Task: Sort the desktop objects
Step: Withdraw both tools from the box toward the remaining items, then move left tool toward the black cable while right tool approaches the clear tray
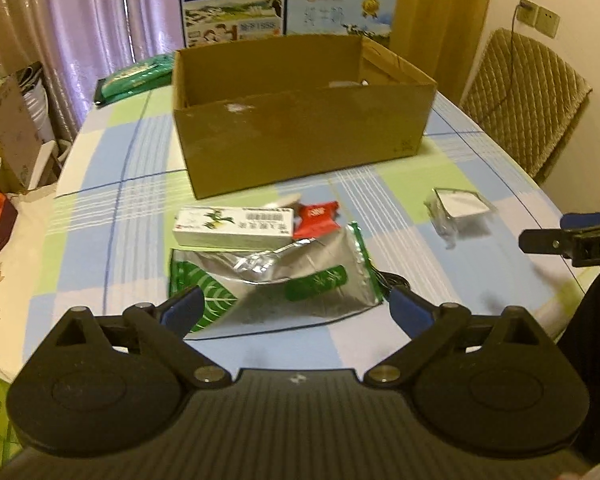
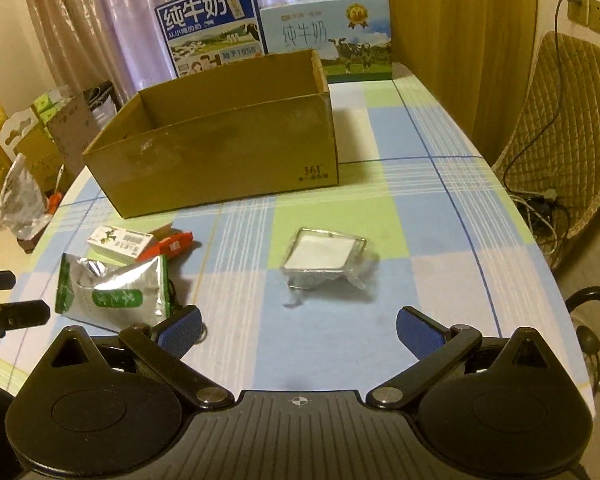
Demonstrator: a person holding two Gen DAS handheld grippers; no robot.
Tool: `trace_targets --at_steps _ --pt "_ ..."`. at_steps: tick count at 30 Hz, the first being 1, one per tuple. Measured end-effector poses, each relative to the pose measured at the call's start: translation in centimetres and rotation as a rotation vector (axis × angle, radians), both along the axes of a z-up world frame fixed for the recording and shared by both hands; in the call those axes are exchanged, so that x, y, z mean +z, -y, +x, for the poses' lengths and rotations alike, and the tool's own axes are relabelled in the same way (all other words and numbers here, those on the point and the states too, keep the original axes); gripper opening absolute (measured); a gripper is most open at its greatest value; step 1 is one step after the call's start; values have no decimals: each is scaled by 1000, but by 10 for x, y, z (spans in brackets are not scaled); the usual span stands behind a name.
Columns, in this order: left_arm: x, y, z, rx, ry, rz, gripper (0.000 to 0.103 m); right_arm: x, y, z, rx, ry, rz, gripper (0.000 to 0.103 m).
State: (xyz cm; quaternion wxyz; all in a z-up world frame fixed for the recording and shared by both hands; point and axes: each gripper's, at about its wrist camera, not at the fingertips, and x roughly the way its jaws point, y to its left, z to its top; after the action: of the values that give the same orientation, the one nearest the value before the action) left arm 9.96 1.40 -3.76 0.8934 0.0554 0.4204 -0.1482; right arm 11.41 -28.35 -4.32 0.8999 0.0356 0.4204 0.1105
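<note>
— What lies before the open cardboard box [image 1: 300, 136]?
— A crumpled silver-green foil pouch [image 1: 276, 280], a white medicine carton [image 1: 232, 227] touching a red packet [image 1: 315, 220]; a clear-wrapped white square [image 2: 324, 258] apart.

Lighting is dim, warm and yellowish in both views, with soft shadows under items on the tabletop [image 1: 100, 184]. Glare marks the foil bag [image 1: 276, 276]. Fisheye bending and dark corners affect edges; detail is soft throughout.
</note>
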Motion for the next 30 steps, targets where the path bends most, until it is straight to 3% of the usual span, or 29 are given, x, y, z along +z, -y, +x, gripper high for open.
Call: trace_targets --at_steps 10,16,24,30 --pt "-15 27 8 -27 -22 16 97 -2 9 23 97 -13 -82 101" --pt "-25 47 14 -16 -30 -3 93 -9 22 51 90 -62 -76 101" --pt "-48 85 21 -119 -111 -33 68 -20 32 69 57 -93 -17 101" --pt "-71 104 34 -125 -179 -52 51 -27 33 76 53 -106 8 101"
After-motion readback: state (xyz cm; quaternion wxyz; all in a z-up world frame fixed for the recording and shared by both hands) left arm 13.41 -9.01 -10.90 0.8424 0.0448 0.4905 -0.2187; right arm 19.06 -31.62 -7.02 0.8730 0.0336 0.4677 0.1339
